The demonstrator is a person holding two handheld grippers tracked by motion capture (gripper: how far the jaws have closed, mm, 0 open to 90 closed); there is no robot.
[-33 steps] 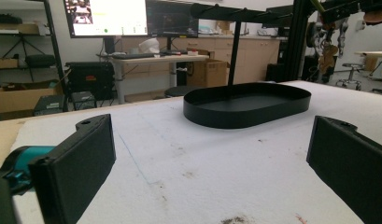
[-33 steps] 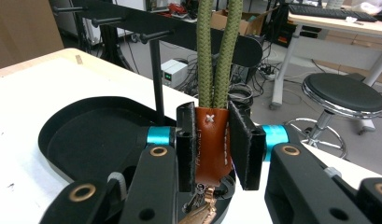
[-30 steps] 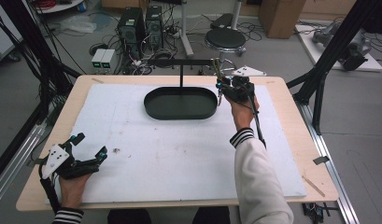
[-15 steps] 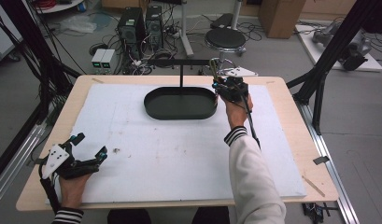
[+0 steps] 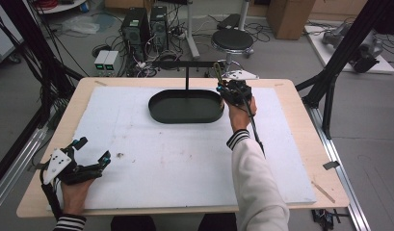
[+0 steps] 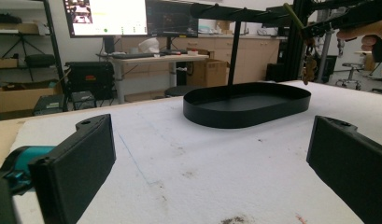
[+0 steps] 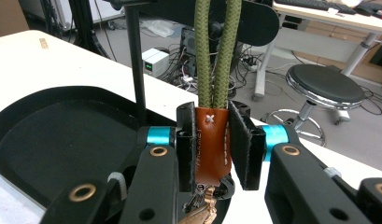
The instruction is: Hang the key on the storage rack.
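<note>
A wooden table (image 5: 300,125) covered by a white mat (image 5: 185,154) is seen across the middle of the high view. In the upper centre of that view a black oval tray (image 5: 186,107) is set on the mat, with a thin post rising from it to a black crossbar (image 5: 185,63).

At the lower left of the high view the left gripper (image 5: 91,155) is held low over the mat in a hand (image 5: 76,190), well apart from the tray; its jaws are spread wide with nothing between them, as is confirmed in the left gripper view, where the tray (image 6: 247,105) lies in the upper middle.

Just right of the tray in the high view, the right gripper (image 5: 222,86) is held up near the crossbar's right end. In the right gripper view its jaws are clamped onto a brown leather tab (image 7: 212,142) at frame centre. From the tab a green cord loop (image 7: 219,51) runs straight up toward the crossbar, and metal keys (image 7: 205,207) hang just below the tab.
</note>
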